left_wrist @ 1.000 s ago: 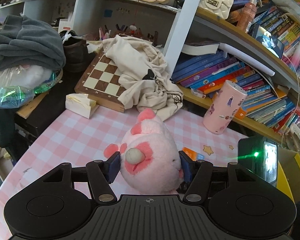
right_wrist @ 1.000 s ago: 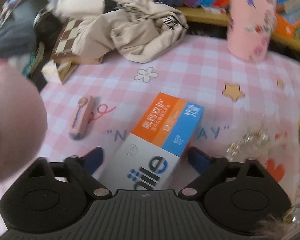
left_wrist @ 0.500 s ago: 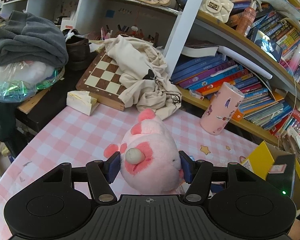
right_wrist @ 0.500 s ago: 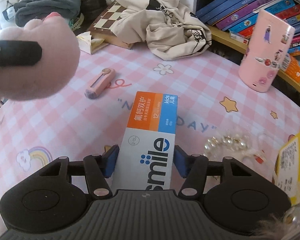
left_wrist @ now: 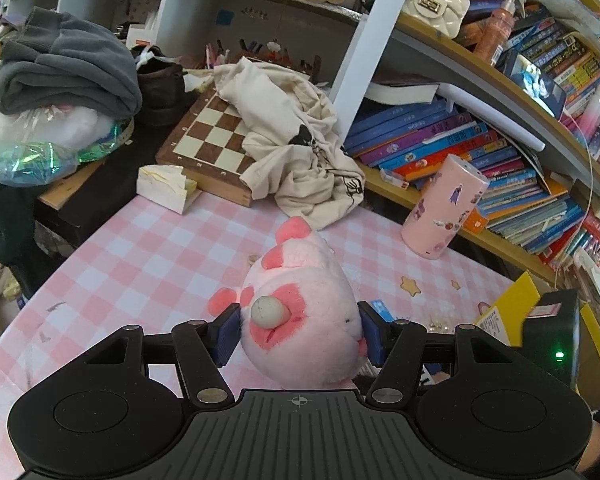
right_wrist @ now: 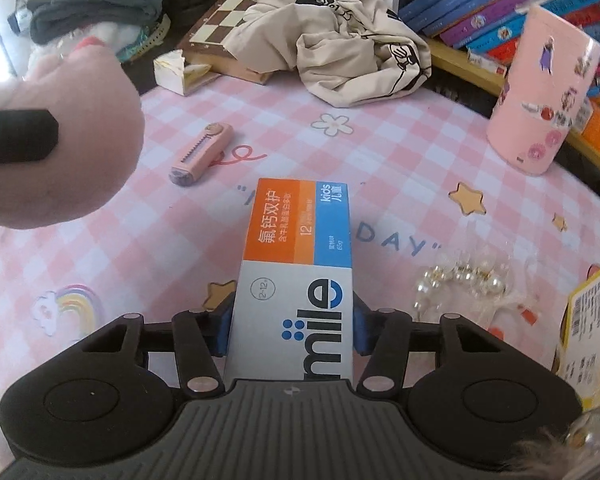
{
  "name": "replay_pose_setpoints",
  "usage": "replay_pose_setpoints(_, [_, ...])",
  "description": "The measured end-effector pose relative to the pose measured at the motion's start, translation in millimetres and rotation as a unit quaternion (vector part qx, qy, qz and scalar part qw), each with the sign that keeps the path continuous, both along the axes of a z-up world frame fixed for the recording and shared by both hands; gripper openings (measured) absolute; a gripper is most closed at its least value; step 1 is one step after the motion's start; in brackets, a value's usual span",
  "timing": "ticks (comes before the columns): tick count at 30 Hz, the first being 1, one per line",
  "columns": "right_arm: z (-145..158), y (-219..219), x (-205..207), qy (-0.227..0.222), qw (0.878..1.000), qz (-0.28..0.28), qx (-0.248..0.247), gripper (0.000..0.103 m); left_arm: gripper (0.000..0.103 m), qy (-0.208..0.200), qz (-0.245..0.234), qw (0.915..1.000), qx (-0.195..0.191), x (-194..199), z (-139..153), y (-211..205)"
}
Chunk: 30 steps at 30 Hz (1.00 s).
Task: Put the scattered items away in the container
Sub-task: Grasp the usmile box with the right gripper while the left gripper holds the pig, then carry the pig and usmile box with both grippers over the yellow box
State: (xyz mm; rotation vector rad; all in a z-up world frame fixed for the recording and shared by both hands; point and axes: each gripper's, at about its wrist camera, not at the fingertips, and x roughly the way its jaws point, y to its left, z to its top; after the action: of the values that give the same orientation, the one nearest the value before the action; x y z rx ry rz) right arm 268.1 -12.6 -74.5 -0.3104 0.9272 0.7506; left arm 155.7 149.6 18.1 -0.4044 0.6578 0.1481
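**Inspector:** Right gripper (right_wrist: 292,330): its jaws have just been closing, and the blue pads now press both long sides of the toothpaste box (right_wrist: 296,276). The box lies lengthwise between the fingers, its far end pointing away over the pink checked tablecloth (right_wrist: 148,248).

**Clerk:** And the left?

**Inspector:** Left gripper (left_wrist: 298,334) is clamped on the pink plush toy (left_wrist: 300,312), pads squeezing its flanks and its body bulging forward of them. It appears carried clear of the cloth.

**Clerk:** Step in hand?

**Inspector:** I judge the box pickup is just secured, with the plush awaiting deposit. The next move calls for lifting the box level and carrying both loads to the yellow container (right_wrist: 592,320) at the right edge.

**Clerk:** What remains beyond the tools?

**Inspector:** A pearl string (right_wrist: 464,280) lies just right of the box, near the container. A pink utility knife (right_wrist: 202,154) lies further off to the left. A pink sticker-covered tube (right_wrist: 544,92) stands far right against the shelf. Whether it belongs to the task, I cannot tell.
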Motion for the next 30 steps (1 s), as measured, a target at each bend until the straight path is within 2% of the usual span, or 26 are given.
replay_pose_setpoints(11, [37, -28, -42, 0.034, 0.997, 0.01, 0.066, 0.051, 0.06, -0.015, 0.001, 0.9999, -0.008, -34, 13, -5])
replay_pose_setpoints(20, [49, -54, -82, 0.041, 0.997, 0.002, 0.068, 0.051, 0.06, -0.015, -0.012, 0.9996, -0.022, -74, 13, -16])
replay_pose_setpoints(30, [63, -70, -129, 0.022, 0.997, -0.005, 0.078, 0.051, 0.06, -0.029, -0.023, 0.999, -0.024, -118, 21, -27])
